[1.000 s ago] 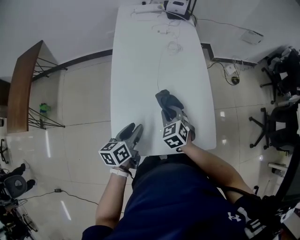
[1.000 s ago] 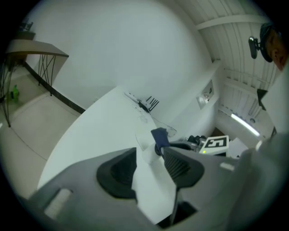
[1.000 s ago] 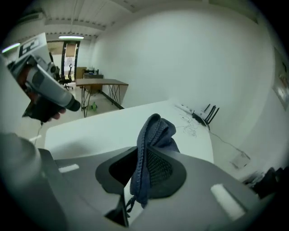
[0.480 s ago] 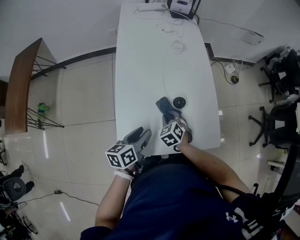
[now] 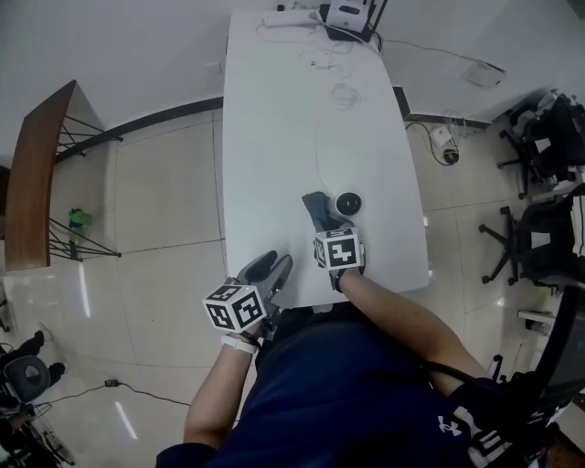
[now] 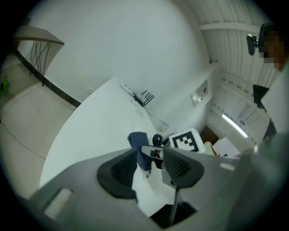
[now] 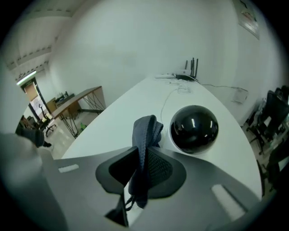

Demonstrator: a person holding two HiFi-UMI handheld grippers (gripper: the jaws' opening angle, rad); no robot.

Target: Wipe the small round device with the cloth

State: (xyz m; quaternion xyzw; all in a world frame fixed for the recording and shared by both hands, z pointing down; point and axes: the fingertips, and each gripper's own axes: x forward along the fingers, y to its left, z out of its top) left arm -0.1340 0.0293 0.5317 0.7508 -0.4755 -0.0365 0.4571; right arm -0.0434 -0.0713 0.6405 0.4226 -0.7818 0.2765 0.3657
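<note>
The small round device (image 5: 348,203), a glossy black dome (image 7: 194,128) on a white base, sits on the white table (image 5: 274,137) near its front right. My right gripper (image 5: 329,222) is shut on a dark blue cloth (image 7: 144,153). The cloth's free end (image 5: 316,207) hangs just left of the dome, close beside it. Whether cloth and dome touch I cannot tell. My left gripper (image 5: 271,265) hovers at the table's front edge, open with nothing between its pads (image 6: 119,173); its jaws have just closed a little. From there I see the cloth (image 6: 137,142) and device (image 6: 157,140) ahead.
A thin cable (image 5: 318,137) runs from the device to the far end, where a router (image 5: 347,14) and a power strip (image 5: 288,15) lie. A wooden side table (image 5: 37,174) stands on the left floor, office chairs (image 5: 539,228) on the right.
My right gripper has sunk toward the table and rolled, so its marker cube now faces up. The dome, hidden by cloth a second ago, now shows beside it. The left gripper barely moved.
</note>
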